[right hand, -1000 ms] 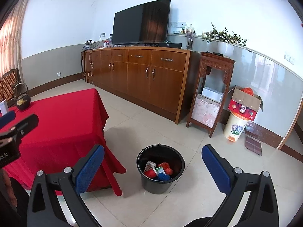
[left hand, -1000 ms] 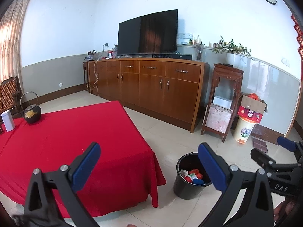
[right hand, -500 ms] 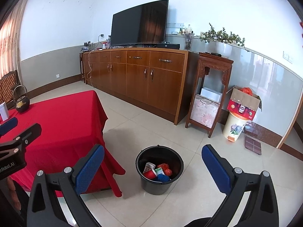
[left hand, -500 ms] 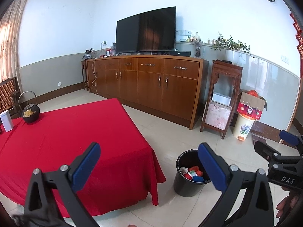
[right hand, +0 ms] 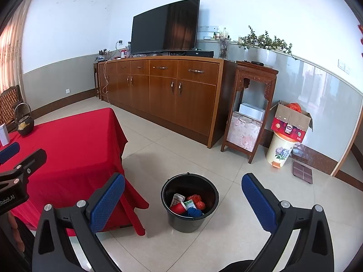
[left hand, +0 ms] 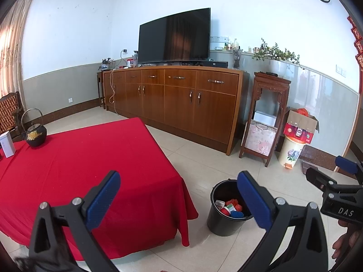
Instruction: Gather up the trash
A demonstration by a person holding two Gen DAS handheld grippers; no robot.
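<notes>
A black bucket (right hand: 190, 217) stands on the tiled floor beside the red-clothed table (right hand: 74, 149). It holds trash (right hand: 187, 205): a small carton, a red cup, orange and blue pieces. The bucket also shows in the left wrist view (left hand: 223, 223). My left gripper (left hand: 178, 196) is open and empty above the table's corner (left hand: 158, 181). My right gripper (right hand: 182, 196) is open and empty, above and in front of the bucket. The right gripper's tip shows at the right edge of the left wrist view (left hand: 335, 188).
A black teapot (left hand: 35, 133) and a white box (left hand: 7, 144) stand at the table's far left. A long wooden sideboard (right hand: 163, 90) with a TV (right hand: 165, 26) lines the back wall. A wooden stand (right hand: 248, 111), a white floral bin (right hand: 281, 150) and a cardboard box (right hand: 291, 121) stand right.
Both grippers have drawn back and up a little, so the bucket and the sideboard look slightly farther. Both stay open and empty.
</notes>
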